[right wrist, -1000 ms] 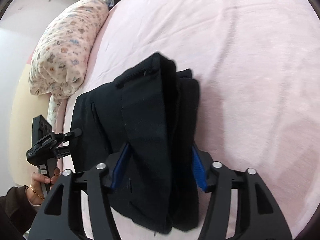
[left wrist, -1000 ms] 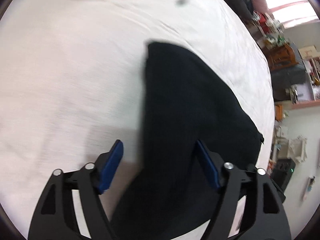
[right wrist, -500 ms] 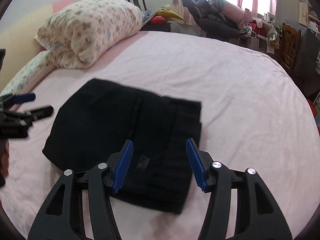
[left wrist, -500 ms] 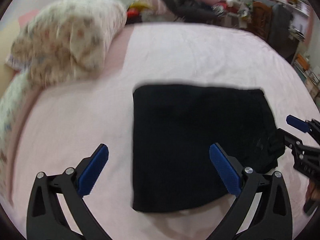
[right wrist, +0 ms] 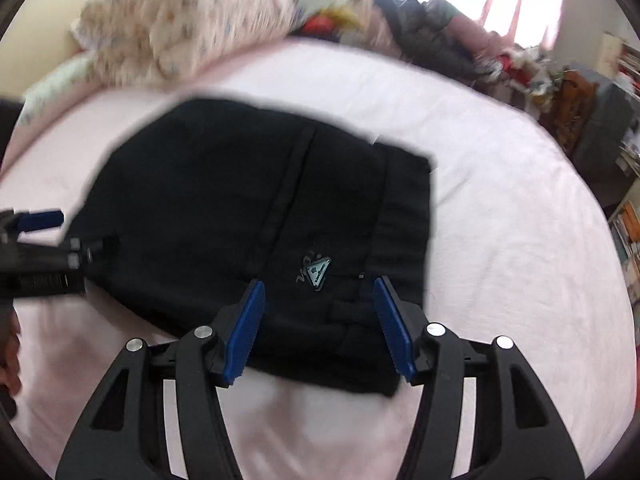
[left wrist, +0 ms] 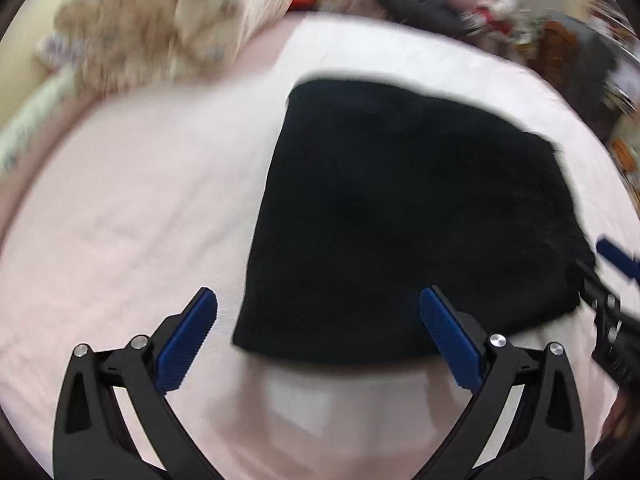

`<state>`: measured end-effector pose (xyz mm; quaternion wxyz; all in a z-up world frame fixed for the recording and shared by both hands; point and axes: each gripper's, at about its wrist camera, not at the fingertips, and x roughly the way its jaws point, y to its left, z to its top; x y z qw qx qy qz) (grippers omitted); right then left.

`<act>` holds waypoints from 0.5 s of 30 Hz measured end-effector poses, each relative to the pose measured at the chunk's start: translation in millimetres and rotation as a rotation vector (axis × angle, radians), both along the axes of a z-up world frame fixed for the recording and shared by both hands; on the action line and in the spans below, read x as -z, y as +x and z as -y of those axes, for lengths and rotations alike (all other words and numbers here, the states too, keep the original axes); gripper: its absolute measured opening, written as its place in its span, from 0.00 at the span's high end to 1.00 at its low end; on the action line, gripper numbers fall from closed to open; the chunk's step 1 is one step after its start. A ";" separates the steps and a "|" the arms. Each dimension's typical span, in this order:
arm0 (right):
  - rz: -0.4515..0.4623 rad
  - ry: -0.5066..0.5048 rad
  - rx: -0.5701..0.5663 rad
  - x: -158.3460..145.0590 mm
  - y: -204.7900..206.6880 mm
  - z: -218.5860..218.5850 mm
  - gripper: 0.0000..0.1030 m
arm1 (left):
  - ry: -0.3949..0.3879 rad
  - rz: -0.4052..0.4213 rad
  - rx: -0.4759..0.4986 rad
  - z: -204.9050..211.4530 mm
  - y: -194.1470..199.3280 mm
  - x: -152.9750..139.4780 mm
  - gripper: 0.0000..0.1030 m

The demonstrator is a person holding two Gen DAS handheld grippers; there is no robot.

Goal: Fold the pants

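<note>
Left gripper (left wrist: 318,330) hangs with jaws spread wide, nothing between them; the folded black pants (left wrist: 404,216) lie flat on the pink bed (left wrist: 132,200), reaching toward one o'clock. From the right wrist, the right gripper (right wrist: 319,326) has just been opening, jaws apart above the pants (right wrist: 248,216), a quilt (right wrist: 180,28) at eleven o'clock.
</note>
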<state>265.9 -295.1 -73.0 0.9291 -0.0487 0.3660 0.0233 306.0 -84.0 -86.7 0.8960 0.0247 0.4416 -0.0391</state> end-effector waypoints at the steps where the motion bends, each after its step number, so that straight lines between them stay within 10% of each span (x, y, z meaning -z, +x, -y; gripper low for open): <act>1: 0.037 0.018 0.019 -7.3 -14.8 -0.1 0.07 | 0.032 0.059 0.026 1.3 -19.2 -10.0 0.02; 15: 0.156 0.155 0.120 -11.8 -118.5 -27.8 0.01 | 0.168 0.230 -0.112 -20.2 -128.3 -36.4 0.02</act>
